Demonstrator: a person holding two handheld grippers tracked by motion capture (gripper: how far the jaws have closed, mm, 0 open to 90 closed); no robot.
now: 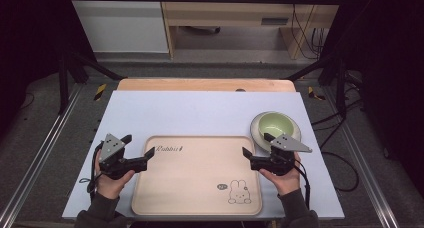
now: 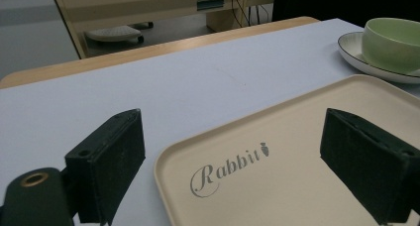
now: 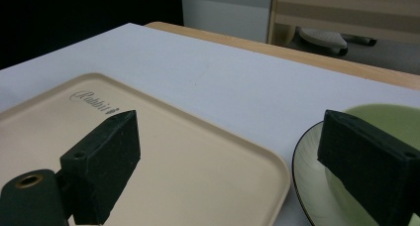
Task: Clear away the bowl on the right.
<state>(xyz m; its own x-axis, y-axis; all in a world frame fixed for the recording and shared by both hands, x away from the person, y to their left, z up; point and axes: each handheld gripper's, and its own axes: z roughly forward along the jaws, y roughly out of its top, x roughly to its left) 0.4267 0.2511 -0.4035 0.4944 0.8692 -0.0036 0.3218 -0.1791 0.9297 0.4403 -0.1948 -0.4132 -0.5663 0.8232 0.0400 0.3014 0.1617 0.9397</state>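
A pale blue mat (image 1: 200,108) covers the wooden desk (image 1: 205,84). On it, against the desk's near edge, lies a beige tray (image 1: 195,183) printed "Rabbit" with a cartoon rabbit in its near right corner. At the tray's far right corner sits a green bowl (image 1: 274,124) on a white saucer (image 1: 296,133). The left gripper (image 1: 137,147) hovers over the tray's left rim, the right gripper (image 1: 257,144) over its far right corner beside the saucer; both have jaws spread wide, grasping nothing.
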